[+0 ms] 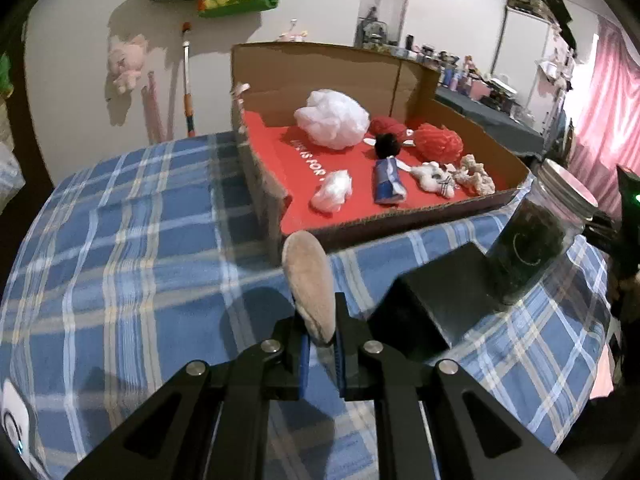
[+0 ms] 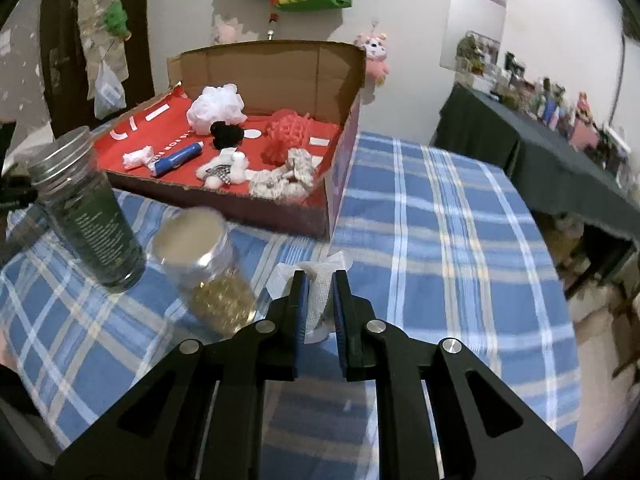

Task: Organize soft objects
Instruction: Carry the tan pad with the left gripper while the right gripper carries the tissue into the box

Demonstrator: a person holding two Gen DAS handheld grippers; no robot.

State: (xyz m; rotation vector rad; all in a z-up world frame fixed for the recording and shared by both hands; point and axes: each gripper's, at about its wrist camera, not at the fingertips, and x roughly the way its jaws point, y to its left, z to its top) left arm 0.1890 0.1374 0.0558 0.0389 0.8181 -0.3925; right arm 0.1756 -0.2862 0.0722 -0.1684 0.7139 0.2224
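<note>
My left gripper (image 1: 320, 320) is shut on a flat beige powder puff (image 1: 308, 280) that stands edge-up above the blue plaid cloth, short of the box. My right gripper (image 2: 320, 300) is shut on a piece of white gauze mesh (image 2: 316, 280) held over the cloth. A cardboard box (image 1: 400, 224) (image 2: 256, 200) with a red floor holds soft things: a white pouf (image 1: 332, 118) (image 2: 216, 108), red poufs (image 1: 438, 142) (image 2: 286, 132), a small doll in blue (image 1: 388, 168) (image 2: 180, 158), a cotton ball (image 1: 332, 192), scrunchies (image 2: 280, 178).
A dark-filled glass jar (image 1: 532, 248) (image 2: 88, 216) and a jar of yellow beads (image 2: 208, 268) stand on the cloth near the box. A black block (image 1: 436, 296) lies right of the left gripper. A dark table (image 2: 540, 168) with clutter is at the right.
</note>
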